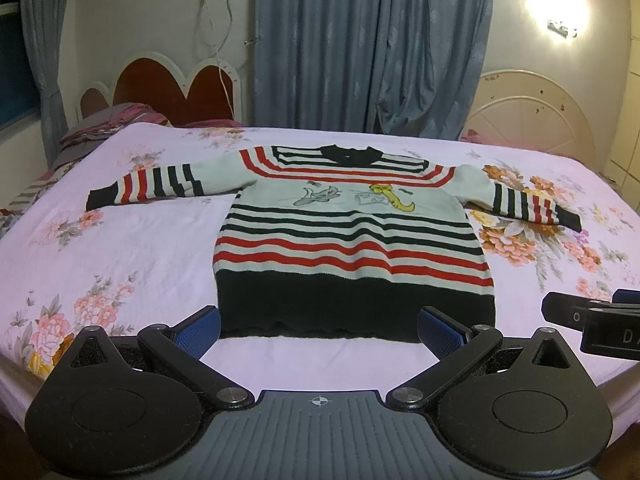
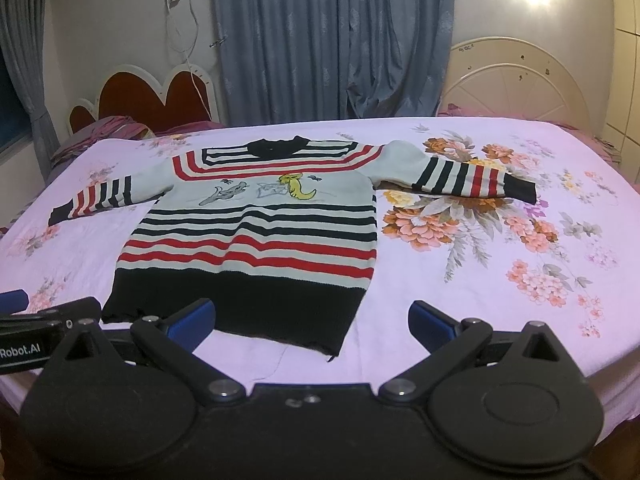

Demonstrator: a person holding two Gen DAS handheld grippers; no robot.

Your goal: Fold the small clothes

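Observation:
A small striped sweater [image 1: 348, 236] in white, red and black, with a cartoon print on the chest, lies flat on the bed with both sleeves spread out. It also shows in the right wrist view [image 2: 256, 240]. My left gripper [image 1: 319, 326] is open and empty, just in front of the sweater's black hem. My right gripper [image 2: 311, 320] is open and empty, near the hem's right corner. The right gripper's body shows at the right edge of the left wrist view [image 1: 592, 320].
The bed [image 1: 120, 248] has a pink floral sheet. A red heart-shaped headboard [image 1: 176, 84] and blue curtains [image 1: 360, 40] stand behind it. A white round headboard [image 1: 528, 112] is at the far right. Folded bedding [image 1: 104, 124] lies at the far left.

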